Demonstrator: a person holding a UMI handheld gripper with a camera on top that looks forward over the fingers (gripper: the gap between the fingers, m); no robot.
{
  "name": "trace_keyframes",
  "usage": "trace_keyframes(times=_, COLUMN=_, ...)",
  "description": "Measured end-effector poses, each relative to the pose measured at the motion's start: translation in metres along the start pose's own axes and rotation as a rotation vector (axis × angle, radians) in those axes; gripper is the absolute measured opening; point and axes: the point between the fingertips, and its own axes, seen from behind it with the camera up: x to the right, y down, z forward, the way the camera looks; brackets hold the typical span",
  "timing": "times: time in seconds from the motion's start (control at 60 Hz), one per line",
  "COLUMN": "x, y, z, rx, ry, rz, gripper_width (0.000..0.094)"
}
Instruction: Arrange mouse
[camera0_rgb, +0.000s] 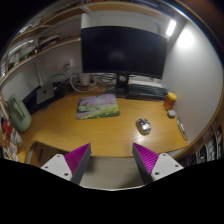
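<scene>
Gripper (112, 162) fingers stand apart, holding nothing, above the desk (60, 125). Mouse (144, 125) lies well beyond them, right of the mat (98, 106), before the monitor (123, 50).

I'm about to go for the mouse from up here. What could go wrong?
1. The mouse lies far beyond the open tool, off to the right of its line, so a straight push ahead would likely miss it.
2. The mat sits well left of the mouse; dragging it across the bare desk could let it slip.
3. A cup stands near the mouse; a wide swing might knock it.
</scene>
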Motion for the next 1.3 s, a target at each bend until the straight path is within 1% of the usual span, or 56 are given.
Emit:
trace_keyframes(times=0.167, x=0.06, y=0.007, z=0.009, rx=0.005, ry=0.086, rz=0.066, gripper_width=0.0866)
trace_keyframes(times=0.4, x=0.113, y=0.008, z=0.025, rx=0.043, ry=0.138, rz=0.103, gripper_width=0.0867)
trace_keyframes(times=0.633, x=0.138, y=0.001, z=0.065, rx=0.1, ry=0.129, rz=0.065, gripper_width=0.0862)
trace_keyframes(times=0.8, x=0.153, y=0.003, z=0.106, rx=0.114, ry=0.128, rz=0.055, gripper_width=0.0865)
trace_keyframes(times=1.133, x=0.172, y=0.001, z=0.19, rx=0.077, ry=0.082, rz=0.083, gripper_width=0.0862)
trace_keyframes(times=1.3, x=0.184, y=-0.006, z=0.222, rx=0.063, ry=0.079, rz=0.077, gripper_width=0.0863)
